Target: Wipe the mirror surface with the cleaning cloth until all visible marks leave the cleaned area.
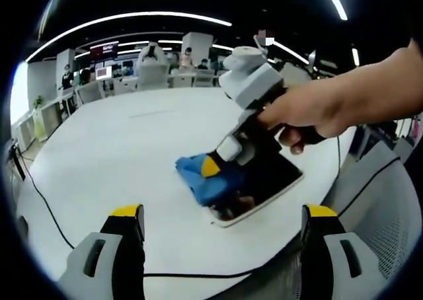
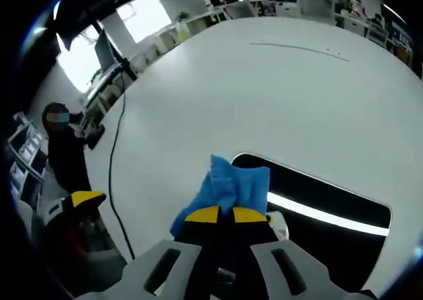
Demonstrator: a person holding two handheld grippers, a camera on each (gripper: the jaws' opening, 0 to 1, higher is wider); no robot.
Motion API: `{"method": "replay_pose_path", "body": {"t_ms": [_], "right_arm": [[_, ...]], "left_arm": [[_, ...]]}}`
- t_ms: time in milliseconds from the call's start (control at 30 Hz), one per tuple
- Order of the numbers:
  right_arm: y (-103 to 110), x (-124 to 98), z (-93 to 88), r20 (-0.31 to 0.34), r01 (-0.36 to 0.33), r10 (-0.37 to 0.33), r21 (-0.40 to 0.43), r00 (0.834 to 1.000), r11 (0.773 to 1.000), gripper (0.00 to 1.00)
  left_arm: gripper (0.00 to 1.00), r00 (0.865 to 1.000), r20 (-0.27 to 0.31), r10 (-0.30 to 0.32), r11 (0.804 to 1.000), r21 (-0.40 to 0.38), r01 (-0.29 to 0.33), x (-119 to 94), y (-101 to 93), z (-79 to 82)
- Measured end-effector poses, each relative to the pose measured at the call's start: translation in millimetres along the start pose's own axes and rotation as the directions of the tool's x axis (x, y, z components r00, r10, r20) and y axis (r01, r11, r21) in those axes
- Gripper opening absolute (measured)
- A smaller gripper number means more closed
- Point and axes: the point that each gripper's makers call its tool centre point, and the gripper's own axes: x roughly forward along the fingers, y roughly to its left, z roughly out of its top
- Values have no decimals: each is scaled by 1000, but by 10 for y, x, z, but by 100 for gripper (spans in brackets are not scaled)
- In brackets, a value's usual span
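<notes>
The right claw [image 2: 219,215] is gripping a bunched blue cloth [image 2: 228,187] between its yellow-tipped jaws, which are pinched together, and is pressing it onto the near end of the mirror [image 2: 317,197]. The mirror is lying flat on the white counter [image 2: 264,95], its dark glass reflecting a bright strip of ceiling light. In the left gripper view, the cloth [image 1: 201,174] is covering the mirror's [image 1: 271,181] left part, and a hand [image 1: 310,112] is holding the right claw [image 1: 218,161] above it, hiding part of the glass.

The left claw [image 1: 225,214] is hovering over the counter's near edge with its jaws standing wide apart and nothing between them. A black cable [image 1: 46,207] is trailing along the counter's [image 1: 132,148] left side and front edge. A grey mesh chair back [image 1: 383,207] is standing to the right, and people are sitting at desks [image 1: 152,72] in the background.
</notes>
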Motion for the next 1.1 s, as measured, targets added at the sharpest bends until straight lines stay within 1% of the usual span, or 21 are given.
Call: {"method": "replay_pose_path", "body": {"t_ms": [133, 167, 200, 400, 567, 667, 867, 1033, 1067, 1100], "right_arm": [[-2, 0, 5, 12, -3, 3, -21, 1000, 1000, 0], [-5, 0, 7, 14, -6, 6, -17, 1000, 1000, 0], [-4, -7, 3, 16, -13, 12, 9, 1000, 1000, 0], [-9, -19, -3, 27, -15, 16, -27, 1000, 1000, 0], [-97, -64, -28, 27, -6, 6, -11, 1000, 1000, 0], [-173, -110, -72, 30, 4, -3, -19, 1000, 1000, 0], [-291, -194, -138, 36, 7, -7, 2, 999, 1000, 0], [-386, -270, -212, 28, 8, -9, 14, 1000, 1000, 0], [-401, -286, -226, 28, 10, -10, 4, 1000, 1000, 0], [-421, -295, -237, 29, 11, -11, 1, 1000, 1000, 0]], "left_arm": [[99, 1000, 6, 6, 1000, 3, -6, -5, 12, 10], [99, 1000, 5, 6, 1000, 3, -6, -4, 15, 8], [99, 1000, 4, 7, 1000, 2, -7, -5, 18, 6], [99, 1000, 7, 10, 1000, 4, -10, -7, 20, 10], [99, 1000, 6, 13, 1000, 2, -13, -11, 24, 10], [99, 1000, 7, 14, 1000, 0, -14, -10, 23, 11], [99, 1000, 7, 15, 1000, -2, -15, -12, 21, 13], [99, 1000, 8, 15, 1000, -3, -15, -15, 22, 17], [99, 1000, 9, 12, 1000, -1, -12, -15, 15, 19], [99, 1000, 15, -8, 1000, 1, 8, -13, -20, 29]]}}
